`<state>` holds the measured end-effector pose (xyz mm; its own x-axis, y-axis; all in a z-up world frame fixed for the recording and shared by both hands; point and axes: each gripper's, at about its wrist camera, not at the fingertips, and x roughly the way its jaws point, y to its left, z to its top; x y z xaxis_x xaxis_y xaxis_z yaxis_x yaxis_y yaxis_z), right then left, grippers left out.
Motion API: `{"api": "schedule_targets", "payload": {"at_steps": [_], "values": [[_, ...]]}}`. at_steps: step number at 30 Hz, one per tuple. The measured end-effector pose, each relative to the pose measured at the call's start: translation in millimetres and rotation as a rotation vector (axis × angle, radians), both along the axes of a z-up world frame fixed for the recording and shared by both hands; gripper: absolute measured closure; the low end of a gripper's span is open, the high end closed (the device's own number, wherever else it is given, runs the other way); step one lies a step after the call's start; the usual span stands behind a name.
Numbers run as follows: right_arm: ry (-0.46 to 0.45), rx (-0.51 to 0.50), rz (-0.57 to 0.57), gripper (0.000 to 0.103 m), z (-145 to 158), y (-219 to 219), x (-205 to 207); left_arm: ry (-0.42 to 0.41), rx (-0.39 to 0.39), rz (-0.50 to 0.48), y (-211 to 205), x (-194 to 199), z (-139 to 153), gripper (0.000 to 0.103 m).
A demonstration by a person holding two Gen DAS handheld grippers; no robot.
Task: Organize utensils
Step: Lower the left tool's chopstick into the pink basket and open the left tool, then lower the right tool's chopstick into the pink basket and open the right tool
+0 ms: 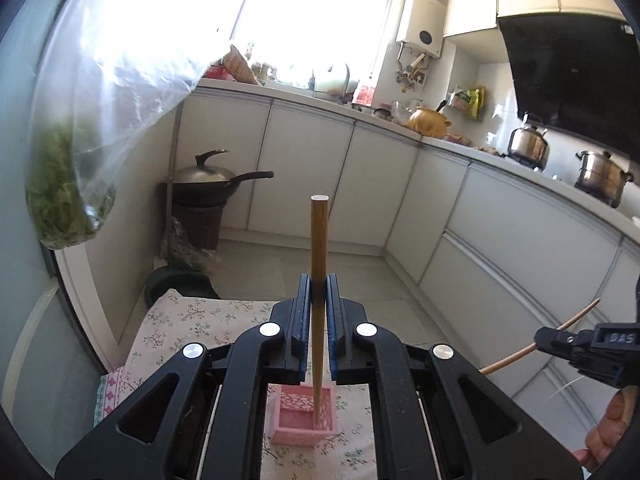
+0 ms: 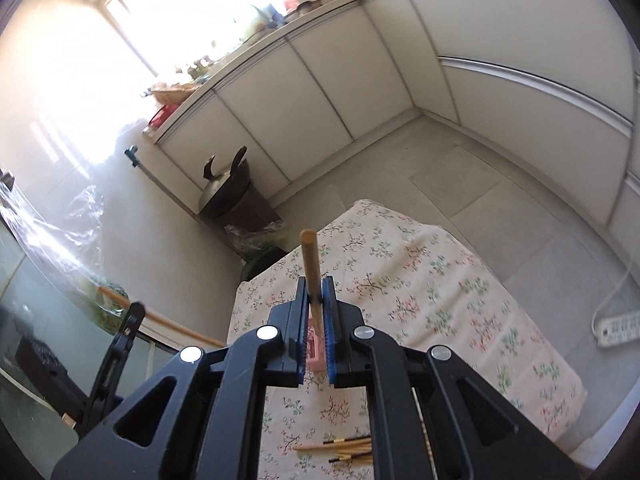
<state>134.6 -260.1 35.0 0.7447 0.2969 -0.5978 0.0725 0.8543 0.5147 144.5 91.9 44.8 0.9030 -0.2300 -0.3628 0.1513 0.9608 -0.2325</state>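
Chopsticks are what we hold in both grippers: our left gripper (image 1: 319,292) is clamped on a brown chopstick (image 1: 319,256) that stands upright between the blue pads, its lower tip reaching down into the pink holder (image 1: 304,416) on the floral cloth (image 1: 192,316) — whether the tip touches the holder's floor we cannot tell. Our right gripper (image 2: 316,294) is likewise closed on a second chopstick (image 2: 311,264), tilted slightly, with the pink holder (image 2: 314,350) showing just behind and below its pads. More chopsticks (image 2: 344,450) lie loose on the cloth nearer us, well apart from the holder — a small pile under the right gripper's frame
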Motion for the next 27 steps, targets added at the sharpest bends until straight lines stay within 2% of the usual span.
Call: {"api": "schedule_targets", "payload": {"at_steps": [3, 5, 7, 12, 15, 19, 27], "values": [[0.006, -0.005, 0.027, 0.096, -7, 6, 16, 0.039, 0.014, 0.0, -6, 20, -19, 0.095], [0.016, -0.009, 0.043, 0.096, -13, 12, 27, 0.093, 0.002, -0.002, -5, 32, -35, 0.093], [0.03, -0.01, 0.06, 0.096, -19, 19, 35, 0.138, 0.002, 0.013, -1, 37, -44, 0.078], [0.045, -0.012, 0.077, 0.096, -29, 33, 45, 0.062, -0.043, 0.047, 20, 15, -17, 0.075], [0.051, -0.01, 0.086, 0.096, -30, 38, 49, 0.016, -0.07, 0.077, 35, -2, 2, 0.067], [0.051, -0.036, 0.09, 0.096, -30, 48, 54, 0.026, -0.11, 0.097, 49, -8, 8, 0.065], [0.096, -0.085, 0.115, 0.095, -44, 71, 79, 0.053, -0.067, 0.073, 39, -5, 2, 0.065]]}}
